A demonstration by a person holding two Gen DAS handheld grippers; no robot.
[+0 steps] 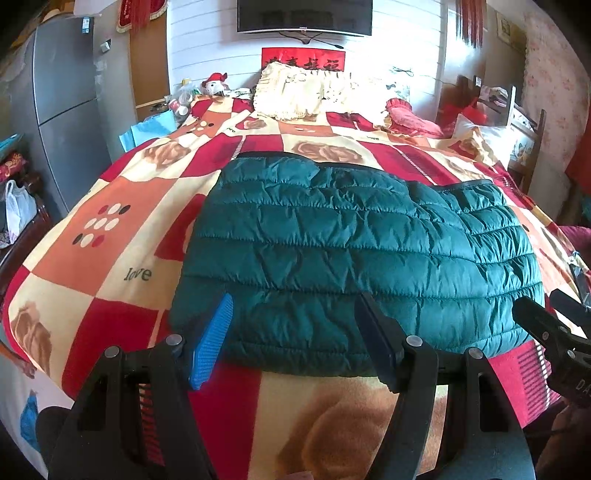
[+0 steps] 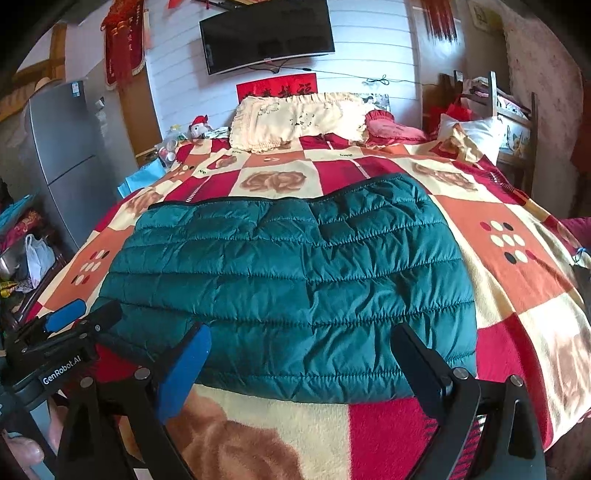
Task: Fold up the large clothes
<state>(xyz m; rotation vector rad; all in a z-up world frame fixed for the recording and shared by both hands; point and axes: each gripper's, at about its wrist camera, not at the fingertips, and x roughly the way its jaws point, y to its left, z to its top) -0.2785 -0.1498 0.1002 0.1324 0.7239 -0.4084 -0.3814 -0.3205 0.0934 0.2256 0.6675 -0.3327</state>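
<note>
1. You are at the foot of a bed (image 1: pixel 110 236) covered by a red, orange and cream checked blanket, with a cream pillow (image 1: pixel 295 92) at 12 o'clock under a wall-mounted television (image 1: pixel 303 16) and a grey fridge (image 1: pixel 59 103) at 9 o'clock.
2. The green quilted jacket (image 1: pixel 351 251) lies flat on the blanket in the middle of your view, already doubled into a wide rectangle, its near edge towards you.
3. Your left gripper (image 1: pixel 295 332) hangs over the jacket's near edge at 6 o'clock, jaws spread wide and holding nothing.
4. Your right gripper (image 2: pixel 306 365) sits over the same near edge further right, likewise spread and empty; in its view the left gripper shows at 8 o'clock.
5. I judge you are between folds: the jacket looks partly folded and no grasp is made.
6. The next move probably calls for lowering both grippers onto the near edge, pinching through all the puffy layers, then carrying that edge towards 12 o'clock.
7. The slick padding may slip, so bite deep.
</note>
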